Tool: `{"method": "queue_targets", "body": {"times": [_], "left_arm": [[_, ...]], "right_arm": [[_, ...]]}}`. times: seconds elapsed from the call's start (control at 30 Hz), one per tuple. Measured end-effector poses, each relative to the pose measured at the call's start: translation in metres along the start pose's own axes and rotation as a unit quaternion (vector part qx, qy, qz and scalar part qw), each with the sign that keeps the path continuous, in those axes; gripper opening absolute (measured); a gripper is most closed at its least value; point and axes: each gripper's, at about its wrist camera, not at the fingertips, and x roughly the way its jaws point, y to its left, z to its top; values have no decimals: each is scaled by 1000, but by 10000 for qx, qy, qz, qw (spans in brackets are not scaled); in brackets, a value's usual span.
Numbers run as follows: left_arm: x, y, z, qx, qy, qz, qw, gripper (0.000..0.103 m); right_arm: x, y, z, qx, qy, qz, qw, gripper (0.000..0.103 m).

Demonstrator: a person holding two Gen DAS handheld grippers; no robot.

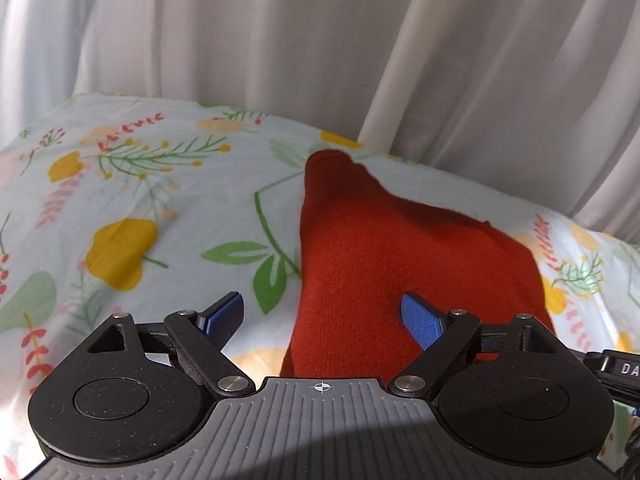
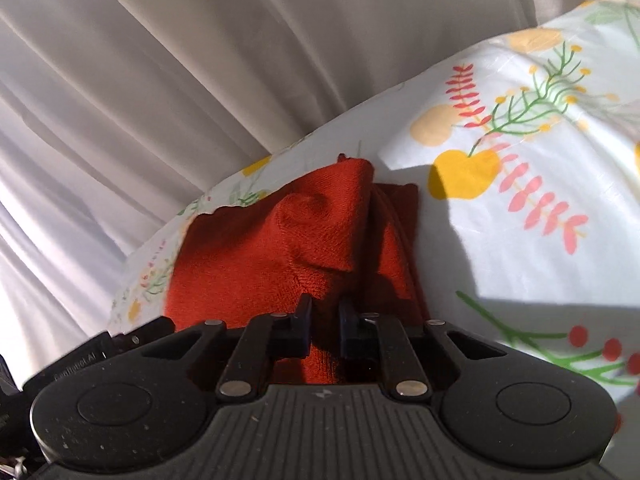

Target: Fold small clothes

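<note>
Left wrist view is showing the left gripper (image 1: 322, 318) hanging over a floral sheet (image 1: 132, 184) with its jaws standing wide apart and nothing pinched between them. Its blue pads (image 1: 422, 318) are splaying outward; one is sitting over the bare sheet, and the other is overlapping the red knit garment (image 1: 368, 256). The garment is lying on the sheet just ahead of the gripper and a little toward the right of the picture, its near edge running under the gripper body and a narrow end pointing away toward the pale curtain (image 1: 320, 40) that is hanging behind the bed. Whether the pad over the garment is actually touching the cloth is not clear. At the right edge a black piece of another device is peeking in, too cropped to identify.

Right wrist view is showing the right gripper (image 2: 325, 328) with its dark fingers (image 2: 302, 328) drawn close together and a fold of the red knit garment (image 2: 260, 248) passing up between them, so it is pinching the cloth. The garment is bunching and rising in rumpled folds straight ahead of the jaws, with a second layer lying beside it toward the right. The floral sheet (image 2: 520, 220) is spreading out on the right in bright sunlight, and the curtain (image 2: 160, 60) is filling the upper left.
</note>
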Motion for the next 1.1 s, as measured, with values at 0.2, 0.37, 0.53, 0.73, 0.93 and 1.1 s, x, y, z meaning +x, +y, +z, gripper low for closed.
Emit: {"method": "queue_targets", "body": {"times": [0.2, 0.37, 0.53, 0.73, 0.93, 1.1], "left_arm": [[7, 37, -3, -975, 361, -348, 9940, 97], [1, 32, 19, -1005, 64, -151, 9948, 94], [28, 13, 40, -831, -90, 266, 9961, 95], [60, 7, 47, -353, -378, 732, 9960, 99], [73, 26, 38, -655, -400, 802, 9938, 102], [72, 23, 37, -542, -423, 948, 9931, 103]], "right_arm": [[-6, -4, 1, -168, 50, -76, 9998, 14], [-26, 24, 11, -955, -551, -518, 9926, 21], [10, 65, 19, -1783, -487, -623, 9808, 21], [55, 71, 27, -1929, -405, -923, 9760, 20], [72, 61, 16, -2428, -825, -1070, 9606, 26], [75, 62, 0, -2928, -1212, -1170, 9412, 26]]}}
